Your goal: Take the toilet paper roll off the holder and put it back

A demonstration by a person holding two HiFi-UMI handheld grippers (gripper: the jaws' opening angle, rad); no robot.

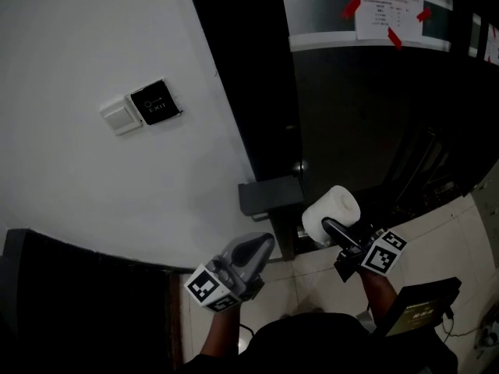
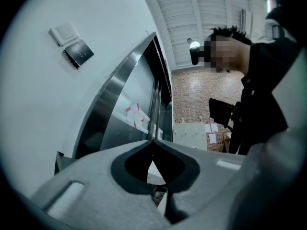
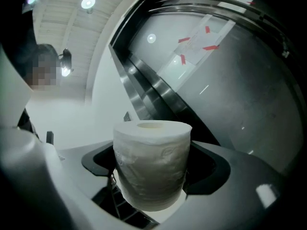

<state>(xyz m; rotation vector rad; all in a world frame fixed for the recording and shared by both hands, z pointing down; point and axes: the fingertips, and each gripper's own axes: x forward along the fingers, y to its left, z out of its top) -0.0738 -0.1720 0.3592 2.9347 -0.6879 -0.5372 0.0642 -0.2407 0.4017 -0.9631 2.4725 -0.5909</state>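
White paper fills the right gripper view: the toilet paper roll [image 3: 151, 164] stands between the jaws of the right gripper [image 1: 337, 232], pinched on its curved sides, with the open end of its core facing up and away from the camera. The roll's long axis therefore runs across the line of the jaws, not along it.

From the head view, the roll hangs in the air just to the right of a grey box [image 1: 270, 195] fixed to the dark panel, and a little lower. I take that box for the holder, though its peg or bar cannot be made out. Putting the roll back would likely mean carrying it leftward and up toward the box while turning the core to line up with whatever carries it.

The left gripper [image 1: 263, 245] sits lower left of the box with its jaws pressed together on nothing. It is about as near to the box, but the right one has the roll.
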